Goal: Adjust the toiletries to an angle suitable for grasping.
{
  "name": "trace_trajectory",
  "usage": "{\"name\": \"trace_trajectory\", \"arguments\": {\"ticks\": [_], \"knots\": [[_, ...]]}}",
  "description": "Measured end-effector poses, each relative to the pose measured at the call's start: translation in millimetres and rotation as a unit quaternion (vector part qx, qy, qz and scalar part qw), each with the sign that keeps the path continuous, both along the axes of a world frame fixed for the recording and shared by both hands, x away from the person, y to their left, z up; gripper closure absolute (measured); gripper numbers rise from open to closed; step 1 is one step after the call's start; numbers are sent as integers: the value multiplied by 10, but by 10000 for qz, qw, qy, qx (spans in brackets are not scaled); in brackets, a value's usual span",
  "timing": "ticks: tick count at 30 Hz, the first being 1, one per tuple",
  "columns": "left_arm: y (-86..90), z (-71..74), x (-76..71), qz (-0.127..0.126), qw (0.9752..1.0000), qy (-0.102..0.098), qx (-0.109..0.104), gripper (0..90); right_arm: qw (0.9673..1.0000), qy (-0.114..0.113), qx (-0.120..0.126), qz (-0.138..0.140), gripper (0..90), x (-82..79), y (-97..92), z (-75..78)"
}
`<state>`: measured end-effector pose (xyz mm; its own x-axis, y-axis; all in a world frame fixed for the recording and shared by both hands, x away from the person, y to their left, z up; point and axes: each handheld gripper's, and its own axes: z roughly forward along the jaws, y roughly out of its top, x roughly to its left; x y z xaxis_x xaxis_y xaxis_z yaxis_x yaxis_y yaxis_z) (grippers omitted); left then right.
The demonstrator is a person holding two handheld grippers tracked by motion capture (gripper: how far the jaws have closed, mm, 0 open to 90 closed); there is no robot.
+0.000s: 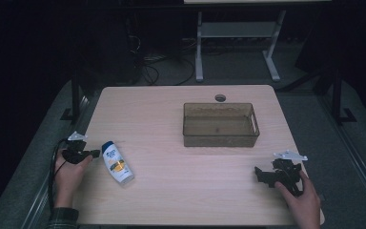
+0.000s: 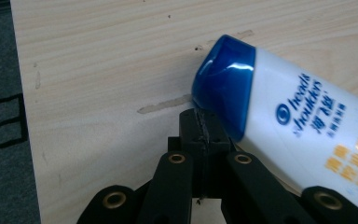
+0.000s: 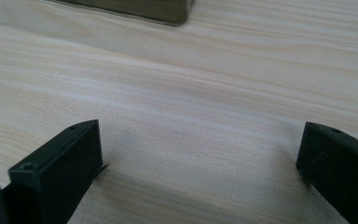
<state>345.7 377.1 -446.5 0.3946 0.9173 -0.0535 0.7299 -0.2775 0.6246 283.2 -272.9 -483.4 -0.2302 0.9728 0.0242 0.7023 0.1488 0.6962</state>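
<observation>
A white shampoo bottle point(image 1: 117, 163) with a blue cap lies on its side at the table's left, cap toward the far side. My left gripper point(image 1: 95, 153) sits just left of the cap, shut with nothing between its jaws. In the left gripper view the closed tips point(image 2: 203, 125) nearly touch the blue cap of the bottle point(image 2: 279, 126). At the table's right front my right gripper point(image 1: 259, 172) rests low over the wood, open. Its two black jaws stand wide apart in the right gripper view, around bare table point(image 3: 200, 154).
A clear brownish bin point(image 1: 220, 125) stands empty at the table's middle right, its corner point(image 3: 168, 11) seen ahead of the right gripper. A cable hole point(image 1: 220, 98) sits behind it. Dark floor, cables and a desk frame point(image 1: 238, 43) lie beyond the table's far edge.
</observation>
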Motion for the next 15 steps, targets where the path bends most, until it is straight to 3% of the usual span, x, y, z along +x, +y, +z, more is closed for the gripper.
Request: {"name": "trace_trajectory", "arguments": {"ticks": [10, 15], "knots": [[-15, -1, 78, 16, 10000, 5, -62, 900, 10000, 1, 0, 0, 0, 0, 0, 0], [-123, 4, 146, -80, 9999, 2, -63, 900, 10000, -1, -1, 0, 0, 0, 0, 0]]}}
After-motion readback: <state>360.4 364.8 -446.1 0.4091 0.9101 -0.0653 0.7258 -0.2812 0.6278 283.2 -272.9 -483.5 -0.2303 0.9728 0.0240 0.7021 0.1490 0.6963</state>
